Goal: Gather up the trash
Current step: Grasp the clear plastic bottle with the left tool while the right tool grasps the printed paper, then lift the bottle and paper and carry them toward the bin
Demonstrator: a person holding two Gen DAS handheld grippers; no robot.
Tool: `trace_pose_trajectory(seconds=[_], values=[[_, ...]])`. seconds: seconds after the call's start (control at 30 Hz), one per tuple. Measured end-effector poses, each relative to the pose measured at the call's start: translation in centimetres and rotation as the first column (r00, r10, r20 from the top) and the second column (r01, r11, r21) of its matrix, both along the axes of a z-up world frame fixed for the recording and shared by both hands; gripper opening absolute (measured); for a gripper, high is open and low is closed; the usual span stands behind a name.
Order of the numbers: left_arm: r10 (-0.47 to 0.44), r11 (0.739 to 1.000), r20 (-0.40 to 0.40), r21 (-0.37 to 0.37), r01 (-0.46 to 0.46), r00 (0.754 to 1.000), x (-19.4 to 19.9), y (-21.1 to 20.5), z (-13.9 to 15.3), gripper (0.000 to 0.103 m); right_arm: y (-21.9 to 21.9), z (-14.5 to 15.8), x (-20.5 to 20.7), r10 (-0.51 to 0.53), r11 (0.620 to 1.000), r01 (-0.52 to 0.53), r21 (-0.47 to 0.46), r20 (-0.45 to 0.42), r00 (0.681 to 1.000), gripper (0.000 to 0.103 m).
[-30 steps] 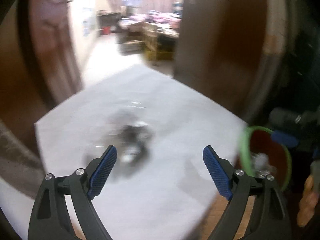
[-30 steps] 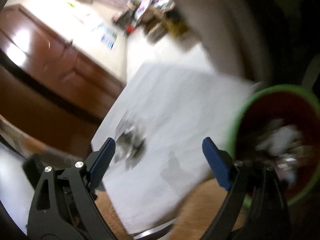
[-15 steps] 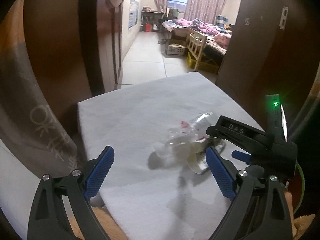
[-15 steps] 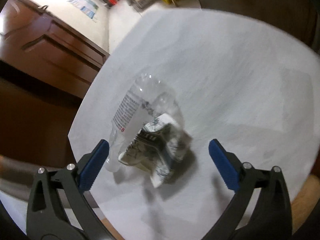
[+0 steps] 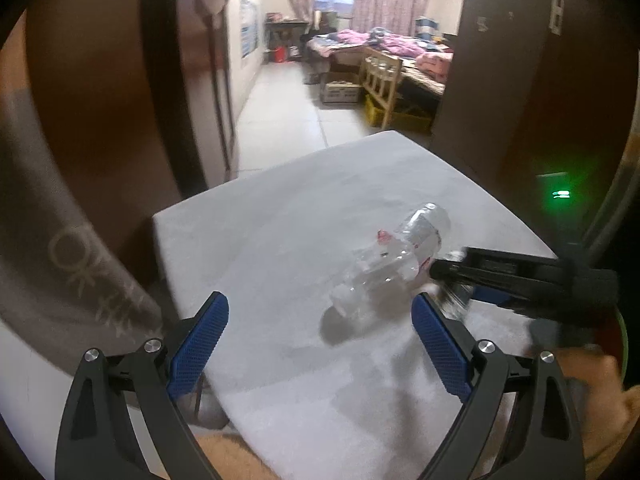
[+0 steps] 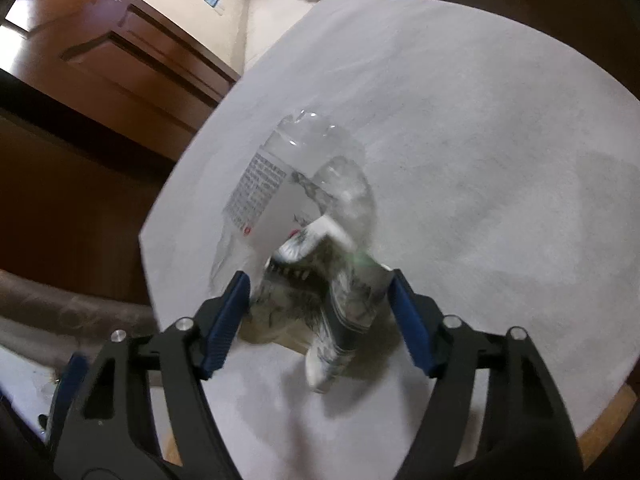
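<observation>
A crushed clear plastic bottle [image 5: 394,262] lies on its side on the white table [image 5: 280,232]. It also shows in the right wrist view [image 6: 296,168], behind a crumpled printed wrapper [image 6: 320,296]. My right gripper [image 6: 318,306] is down on the table with its jaws around the wrapper, both pads against its sides. The right gripper also shows in the left wrist view [image 5: 516,278], beside the bottle. My left gripper [image 5: 320,344] is open and empty, hovering in front of the bottle.
A green-rimmed bin [image 5: 623,344] edge shows at the far right, behind the hand. Dark wooden doors [image 5: 100,80] stand left of the table. The table's front edge [image 6: 600,432] is close to the right gripper. A bedroom lies beyond.
My right gripper has dropped toward the wrapper and narrowed its jaws around it. My left gripper has drifted slightly, so the bottle sits more to its right.
</observation>
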State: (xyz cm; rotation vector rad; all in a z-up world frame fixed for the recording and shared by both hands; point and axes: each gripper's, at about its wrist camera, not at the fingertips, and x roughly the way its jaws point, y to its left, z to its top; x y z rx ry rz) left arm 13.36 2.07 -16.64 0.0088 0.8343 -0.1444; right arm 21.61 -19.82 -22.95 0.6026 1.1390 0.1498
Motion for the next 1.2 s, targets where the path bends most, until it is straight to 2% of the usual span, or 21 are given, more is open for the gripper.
trace_pose_trajectory(seconds=[0.03,0.13,0.17,0.27,0.37,0.5,0.67,0.7,0.73,0.77,0.8,0.83,0.9,1.03,1.2], values=[[-0.011,1.000,0.001,0.005,0.011,1.000,0.4,-0.1,-0.1,0.089,-0.7,0.8,-0.9,0.013,1.000,-0.013,-0.001,0.013,1.000,0.062],[-0.038,0.999,0.010,0.002,0.038,0.999,1.5,-0.6,-0.8,0.089,-1.9,2.2,-3.1,0.042,0.999,-0.042,-0.011,0.047,0.998,0.062],[-0.053,0.998,-0.019,0.015,0.053,0.998,2.4,-1.0,-1.5,0.089,-2.2,2.4,-3.7,0.046,0.999,-0.044,-0.026,0.052,0.998,0.062],[-0.115,0.993,-0.063,0.014,0.116,0.991,3.9,-2.5,-2.5,0.088,-4.4,3.0,-5.9,0.009,0.999,-0.006,-0.048,0.072,0.997,0.062],[-0.185,0.981,-0.070,0.049,0.189,0.980,5.8,-4.5,-3.7,0.089,-6.8,2.9,-7.3,-0.038,0.997,0.044,-0.063,0.090,0.995,0.062],[-0.276,0.951,-0.106,0.115,0.287,0.955,7.7,-7.3,-5.2,0.089,-8.3,2.4,-7.3,-0.053,0.996,0.059,-0.070,0.094,0.994,0.062],[-0.313,0.933,-0.154,0.137,0.334,0.937,10.5,-10.6,-6.5,0.089,-9.0,1.7,-6.7,-0.058,0.997,0.064,-0.050,0.102,0.993,0.062],[-0.307,0.926,-0.195,0.164,0.340,0.931,11.3,-11.4,-7.6,0.089,-9.0,1.5,-6.9,-0.059,0.997,0.064,-0.047,0.104,0.993,0.062],[-0.299,0.925,-0.246,0.165,0.344,0.922,11.8,-11.9,-8.9,0.084,-9.1,1.2,-6.9,-0.062,0.997,0.066,-0.038,0.099,0.993,0.062],[-0.270,0.931,-0.261,0.176,0.321,0.927,11.8,-11.9,-9.6,0.075,-9.2,0.9,-7.0,-0.064,0.997,0.067,-0.024,0.090,0.994,0.062],[-0.244,0.939,-0.244,0.183,0.291,0.939,11.5,-11.6,-9.7,0.070,-9.2,0.9,-7.0,-0.066,0.998,0.067,-0.015,0.086,0.994,0.062],[-0.225,0.956,-0.236,0.133,0.261,0.945,11.2,-11.1,-9.3,0.062,-9.7,1.2,-7.2,-0.072,0.997,0.074,-0.012,0.093,0.993,0.062],[-0.197,0.974,-0.233,0.063,0.217,0.952,10.7,-10.1,-8.0,0.062,-10.1,1.8,-7.3,-0.083,0.996,0.085,-0.008,0.113,0.990,0.062],[-0.133,0.989,-0.104,0.055,0.139,0.986,7.3,-8.2,-2.6,0.061,-10.5,3.7,-7.8,-0.099,0.995,0.098,0.014,0.159,0.982,0.062],[-0.055,0.998,0.002,0.017,0.055,0.999,2.0,-5.8,2.9,0.062,-10.1,6.6,-9.2,-0.108,0.993,0.093,0.077,0.222,0.969,0.062]])
